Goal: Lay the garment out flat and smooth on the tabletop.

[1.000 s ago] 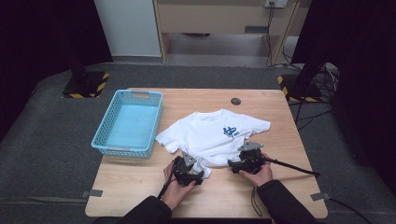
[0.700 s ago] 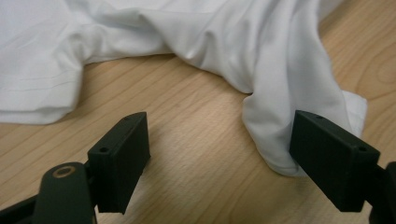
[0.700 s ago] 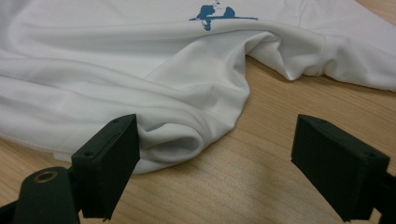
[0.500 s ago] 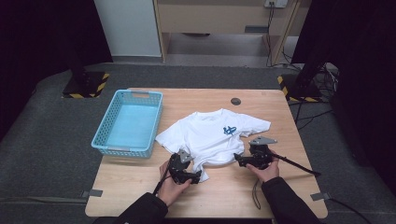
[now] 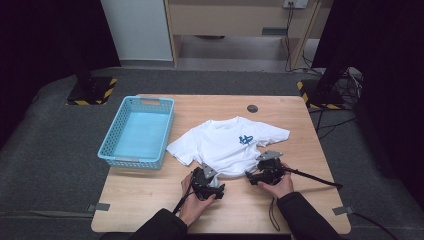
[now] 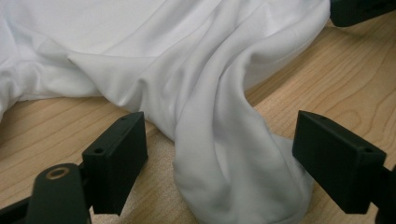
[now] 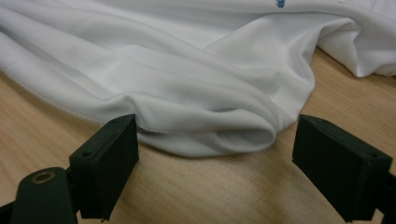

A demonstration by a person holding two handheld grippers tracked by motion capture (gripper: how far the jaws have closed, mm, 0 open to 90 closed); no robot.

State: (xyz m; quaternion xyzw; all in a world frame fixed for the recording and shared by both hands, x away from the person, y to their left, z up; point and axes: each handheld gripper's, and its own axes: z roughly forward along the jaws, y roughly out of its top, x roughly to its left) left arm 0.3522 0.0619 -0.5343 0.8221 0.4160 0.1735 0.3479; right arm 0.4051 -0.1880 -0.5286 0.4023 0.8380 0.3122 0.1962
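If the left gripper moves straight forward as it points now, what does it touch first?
Most likely the white T-shirt: a bunched fold of its hem lies between the open jaws of the left gripper, directly ahead. How near it is cannot be judged exactly.

Light falls from above onto the pale wooden table, leaving the room around it nearly black. The white cotton T-shirt with a blue print on that table is the brightest patch, close to glare, with soft grey shadows in its folds. The high view is soft and grainy. In both gripper views the black jaws are blurred, and cloth beyond them is sharper.
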